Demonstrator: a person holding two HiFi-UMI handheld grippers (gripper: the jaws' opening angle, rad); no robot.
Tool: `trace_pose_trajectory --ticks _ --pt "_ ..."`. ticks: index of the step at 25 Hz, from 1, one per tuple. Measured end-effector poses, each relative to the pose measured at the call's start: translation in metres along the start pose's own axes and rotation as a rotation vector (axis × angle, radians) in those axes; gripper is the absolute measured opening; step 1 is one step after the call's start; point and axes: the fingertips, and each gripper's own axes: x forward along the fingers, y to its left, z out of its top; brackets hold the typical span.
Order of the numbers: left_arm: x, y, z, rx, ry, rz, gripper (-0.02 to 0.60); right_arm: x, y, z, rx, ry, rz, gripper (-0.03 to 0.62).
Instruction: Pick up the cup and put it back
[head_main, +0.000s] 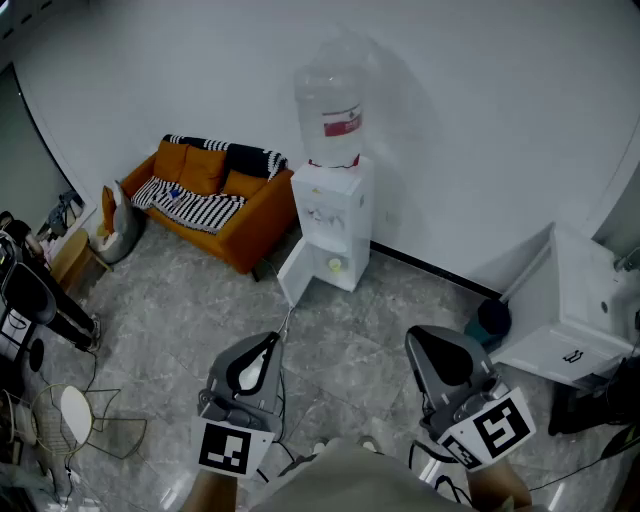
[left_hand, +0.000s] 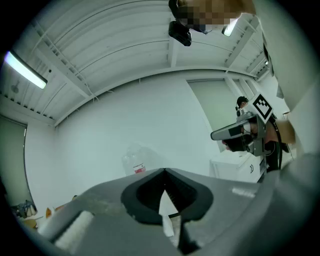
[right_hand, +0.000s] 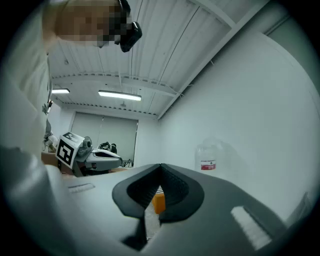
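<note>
A white water dispenser (head_main: 330, 215) with a clear bottle (head_main: 330, 110) on top stands against the far wall, its lower door (head_main: 297, 270) swung open. A small pale thing (head_main: 334, 265) sits in the open lower compartment; I cannot tell whether it is the cup. My left gripper (head_main: 274, 338) and right gripper (head_main: 411, 337) hang level over the floor, well short of the dispenser. Both are shut and hold nothing. In the left gripper view the jaws (left_hand: 164, 171) meet at their tips, with the bottle (left_hand: 136, 162) beyond. The right gripper view shows its jaws (right_hand: 161, 165) closed too.
An orange sofa (head_main: 205, 195) with striped throws stands at the back left. A white cabinet (head_main: 570, 310) and a teal bin (head_main: 492, 320) are at the right. A wire chair (head_main: 70, 420) and dark equipment (head_main: 30, 300) sit at the left. Cables trail on the grey tiled floor (head_main: 340, 350).
</note>
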Motion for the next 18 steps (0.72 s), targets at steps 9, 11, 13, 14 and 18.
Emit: trace_pose_trajectory --ticks 9,11,13,14,18 --pt "0.0 -0.008 0.0 -0.007 0.005 -0.002 0.002 -0.007 -0.003 -0.001 0.007 0.004 0.002 0.003" --pt "0.0 -0.011 0.002 -0.006 0.009 -0.002 0.002 -0.01 -0.004 0.0 0.006 0.002 0.008 0.003" --pt "0.001 -0.015 0.003 -0.006 0.008 0.0 0.002 -0.013 -0.005 -0.001 0.005 0.003 0.017 0.003" --pt "0.001 -0.017 0.003 -0.007 0.007 0.002 0.002 -0.016 -0.006 -0.002 0.006 0.004 0.021 0.003" --pt "0.004 -0.027 0.005 -0.003 0.012 0.01 0.002 -0.025 -0.015 -0.004 0.02 0.0 0.027 0.003"
